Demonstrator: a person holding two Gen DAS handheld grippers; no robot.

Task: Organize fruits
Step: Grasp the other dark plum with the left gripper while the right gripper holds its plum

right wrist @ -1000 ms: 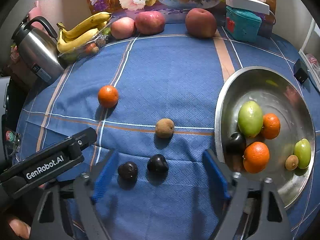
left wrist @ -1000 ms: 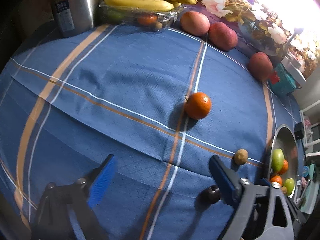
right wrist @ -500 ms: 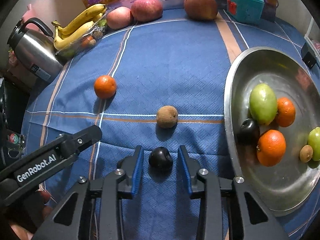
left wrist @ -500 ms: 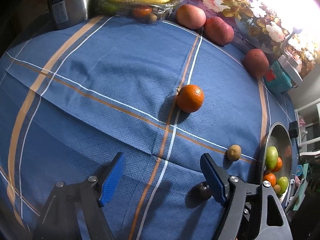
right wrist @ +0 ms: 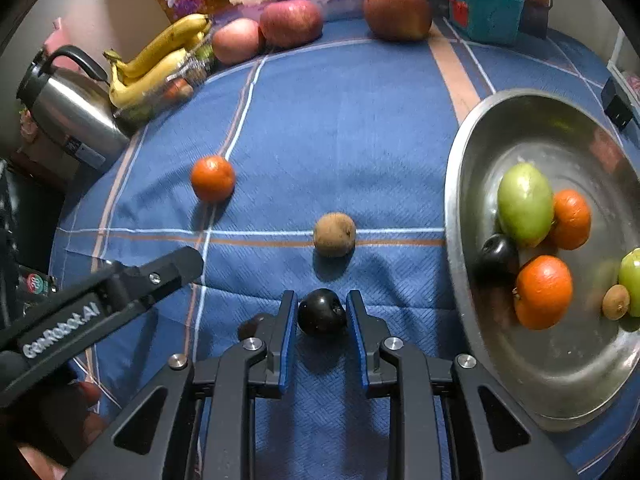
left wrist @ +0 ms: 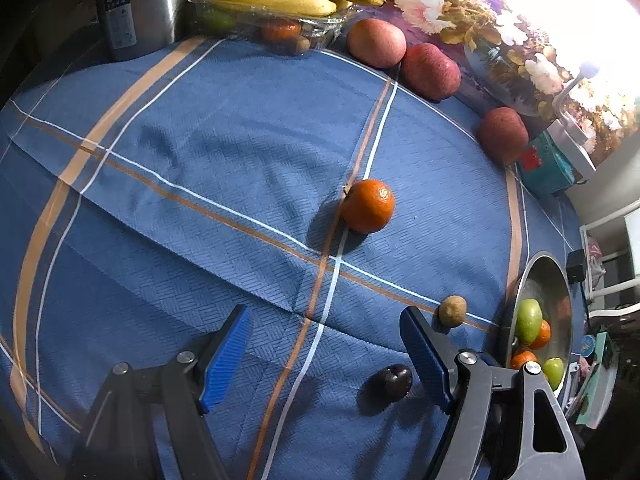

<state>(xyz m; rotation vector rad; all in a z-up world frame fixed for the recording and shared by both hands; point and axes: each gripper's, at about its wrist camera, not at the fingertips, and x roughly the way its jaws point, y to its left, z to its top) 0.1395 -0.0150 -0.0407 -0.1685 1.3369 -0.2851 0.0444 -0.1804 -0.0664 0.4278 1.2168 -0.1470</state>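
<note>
My right gripper (right wrist: 322,314) is shut on a dark plum (right wrist: 321,312) low over the blue cloth. A second dark plum (right wrist: 250,326) peeks out left of its left finger and shows in the left wrist view (left wrist: 390,378). A brown kiwi (right wrist: 334,234) and an orange mandarin (right wrist: 212,178) lie further out on the cloth. The metal bowl (right wrist: 472,152) at the right holds green fruits, mandarins, a dark plum and a kiwi. My left gripper (left wrist: 326,344) is open and empty above the cloth, with the mandarin (left wrist: 367,205) ahead of it.
Along the far edge stand a steel kettle (right wrist: 68,108), bananas on a clear tray (right wrist: 158,62), three red apples (right wrist: 290,22) and a teal box (right wrist: 484,8). A small black object (right wrist: 616,102) lies behind the bowl.
My right gripper closed from wide open onto the dark plum and moved forward with it. My left gripper shifted slightly and stayed open.
</note>
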